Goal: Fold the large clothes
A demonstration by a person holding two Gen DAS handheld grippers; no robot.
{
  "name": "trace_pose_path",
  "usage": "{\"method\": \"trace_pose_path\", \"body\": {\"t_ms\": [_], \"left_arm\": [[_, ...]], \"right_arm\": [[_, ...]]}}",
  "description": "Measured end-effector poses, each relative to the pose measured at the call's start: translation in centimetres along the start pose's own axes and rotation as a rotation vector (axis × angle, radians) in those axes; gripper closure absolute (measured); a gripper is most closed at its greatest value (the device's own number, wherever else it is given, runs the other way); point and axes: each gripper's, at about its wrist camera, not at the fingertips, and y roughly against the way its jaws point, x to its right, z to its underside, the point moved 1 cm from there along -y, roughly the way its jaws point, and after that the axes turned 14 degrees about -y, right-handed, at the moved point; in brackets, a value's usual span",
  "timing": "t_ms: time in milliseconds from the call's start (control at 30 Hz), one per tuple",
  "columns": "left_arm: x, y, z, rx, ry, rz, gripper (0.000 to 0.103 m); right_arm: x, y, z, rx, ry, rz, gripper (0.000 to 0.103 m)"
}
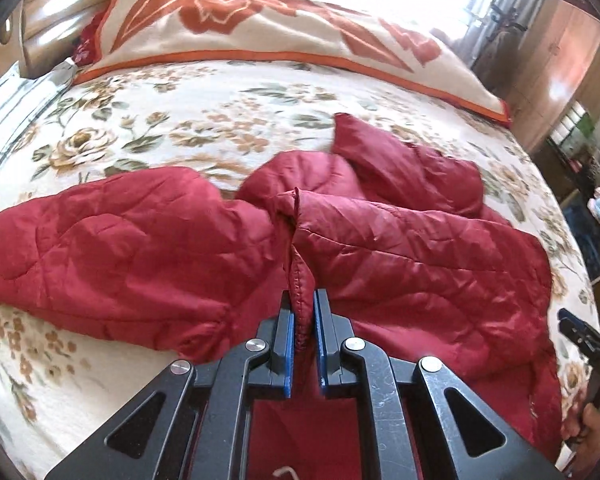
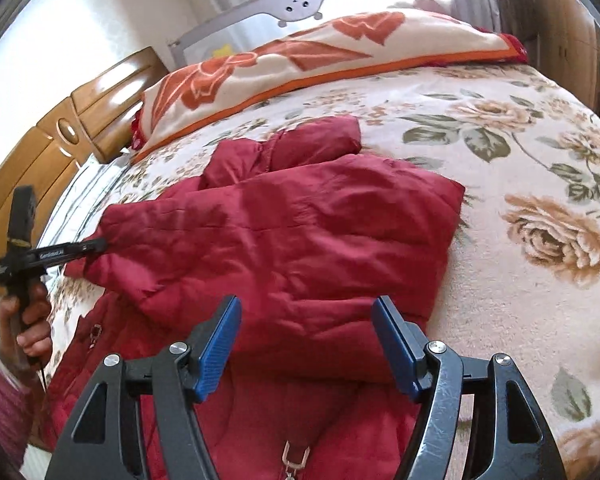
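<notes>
1. Bed covered by a floral bedspread is seen as the working surface; a red quilted jacket is spread across its near half, partly folded over itself.
2. Stitched jacket edge is pinched between the blue pads of the left gripper, whose jaws are closed tight on it; the fabric is pulled up into a ridge.
3. Right gripper is held above the jacket with jaws wide apart and nothing gripped between them.
4. Metal zipper pull is seen low between the right gripper's arms.
5. Person's hand with a pink sleeve is seen on the left tool's handle.
6. Folded orange-and-cream blanket is laid along the far side, apart from the jacket.
7. Wooden headboard and grey bed rail are noted at the bed's edges; no containers are seen.
</notes>
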Motion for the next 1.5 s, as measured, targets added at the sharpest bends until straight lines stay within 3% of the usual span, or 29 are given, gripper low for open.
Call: {"method": "trace_pose_path", "body": {"t_ms": [67, 233, 333, 467, 567, 600, 700, 800, 1000, 1133, 1267, 1500], "left_arm": [[0.6, -0.7, 0.3, -0.021, -0.029, -0.068, 0.095], [1.9, -1.9, 0.4, -0.067, -0.096, -0.126, 0.092], [1.9, -0.4, 0.1, -0.053, -0.065, -0.109, 0.086], [1.9, 3.2, -0.7, 0.086, -0.023, -0.073, 0.086], [4.3, 4.1, -1.8, 0.156, -0.089, 0.047, 0.085], [5.2, 3.6, -2.1, 0.145, -0.115, 0.067, 0.086], [7.4, 0.2, -2.4, 0.073, -0.187, 0.027, 0.086], [7.2, -3.8, -2.3, -0.022, -0.184, 0.005, 0.086], [5.8, -6.2, -1.8, -0.057, -0.14, 0.02, 0.086], [5.6, -6.5, -1.9, -0.06, -0.135, 0.02, 0.086], [5.5, -7.0, -1.2, -0.06, -0.134, 0.03, 0.085], [5.0, -7.2, -0.4, -0.067, -0.106, 0.046, 0.085]], "right_arm": [[0.1, -0.7, -0.6, 0.001, -0.011, 0.004, 0.033], [0.5, -3.2, -0.8, -0.044, -0.03, 0.047, 0.033], [0.6, -4.6, -0.4, -0.074, -0.022, 0.073, 0.032], [0.6, -5.2, 0.2, -0.083, -0.011, 0.083, 0.032], [0.5, -5.5, 0.6, -0.087, 0.001, 0.092, 0.032], [0.4, -5.6, 0.7, -0.088, 0.006, 0.096, 0.032], [0.3, -5.8, 0.7, -0.088, 0.015, 0.105, 0.032], [0.3, -5.2, 0.5, -0.09, -0.001, 0.103, 0.032], [-2.1, -1.1, -2.3, 0.075, 0.035, 0.064, 0.033], [-1.6, -4.9, -4.2, -0.003, 0.016, 0.113, 0.033], [0.7, -9.0, -3.5, -0.096, -0.035, 0.168, 0.034], [1.0, -10.2, -2.8, -0.093, -0.014, 0.184, 0.033]]}}
